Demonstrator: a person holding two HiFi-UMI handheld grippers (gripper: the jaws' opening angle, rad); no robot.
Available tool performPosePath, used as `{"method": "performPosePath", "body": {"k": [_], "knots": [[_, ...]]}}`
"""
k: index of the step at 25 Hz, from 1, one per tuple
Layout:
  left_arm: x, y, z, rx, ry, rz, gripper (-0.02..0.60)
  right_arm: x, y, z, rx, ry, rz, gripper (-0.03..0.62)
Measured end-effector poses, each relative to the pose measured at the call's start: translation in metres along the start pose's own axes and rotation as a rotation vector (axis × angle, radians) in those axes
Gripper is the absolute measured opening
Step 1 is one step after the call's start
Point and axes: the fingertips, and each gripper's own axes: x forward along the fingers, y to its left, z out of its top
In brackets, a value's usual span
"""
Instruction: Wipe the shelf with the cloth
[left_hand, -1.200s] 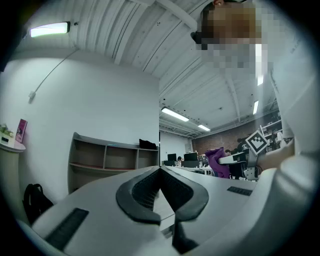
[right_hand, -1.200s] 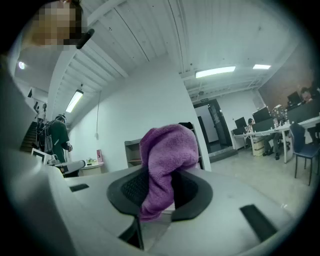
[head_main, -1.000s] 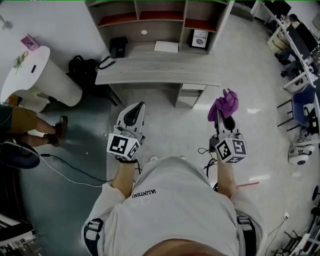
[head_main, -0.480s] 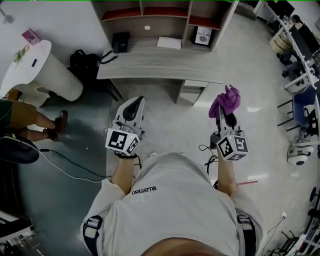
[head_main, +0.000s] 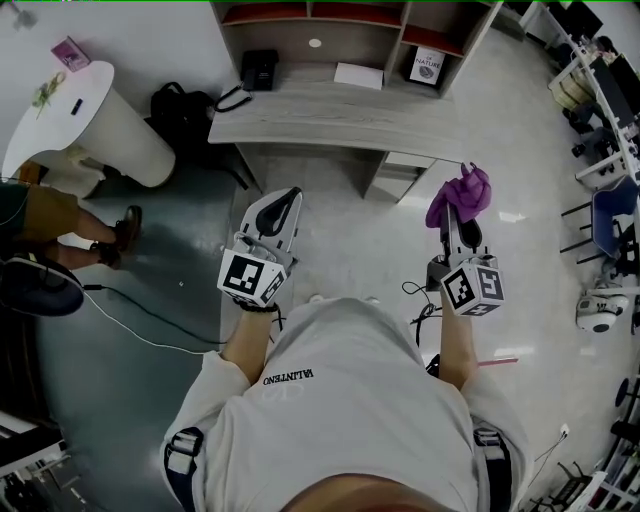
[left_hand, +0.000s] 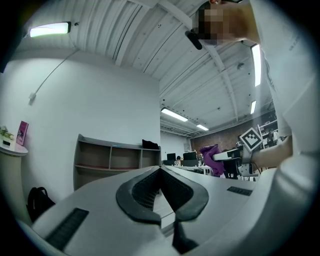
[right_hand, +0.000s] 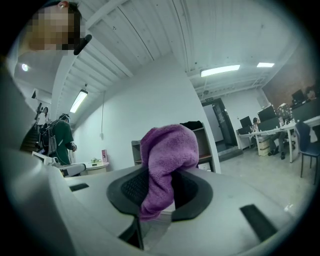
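Room: pale tiled floor under us, office desks away to the right; a bystander's leg (head_main: 75, 240) shows at the left edge, near a white round table (head_main: 85, 130).
Shelf (head_main: 350, 20): straight ahead against the wall, open cubbies with red-brown boards, standing on the back of a grey desk top (head_main: 320, 120); well apart from both grippers.
On the desk: a black phone (head_main: 260, 68) and a white sheet (head_main: 358, 75) lie below the cubbies; a book (head_main: 427, 65) stands in the right-hand one.
Cloth (head_main: 460, 195): purple and bunched, pinched at the tips of our right gripper (head_main: 457, 215) and flopping over them; it hangs in the air above the floor, touching nothing else.
Right gripper: jaws clamped on the cloth (right_hand: 167, 155) — its own view shows the fabric wedged between the pads; it is held out short of the desk edge.
Left gripper (head_main: 282, 198): jaws closed tip to tip with nothing between them; it points toward the shelf (left_hand: 110, 160), empty.
Done so far: cloth in hand — that part we judge settled.
Left to do: everything else, as we read it; no board has met the cloth yet, so we must close in, press the cloth flat on a board and sweep it along.
Watch for: the book and sheet may sit in the path of a wipe.
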Motion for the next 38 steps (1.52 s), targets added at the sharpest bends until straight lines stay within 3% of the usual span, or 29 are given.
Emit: {"method": "performPosePath", "body": {"k": [5,16,38], "knots": [[-0.013,0.018,-0.005,-0.008,0.005,-0.006,-0.003,0.007,0.018,0.004,-0.028,-0.011,-0.001,0.098],[0.003,0.029,-0.018,-0.034,0.018,-0.012,-0.003,0.021,0.009,-0.008,-0.018,0.02,-0.02,0.098],[0.151,0.067,-0.028,0.029,0.065,0.055,-0.003,0.176,-0.083,0.005,0.012,0.033,0.087,0.098]]}}
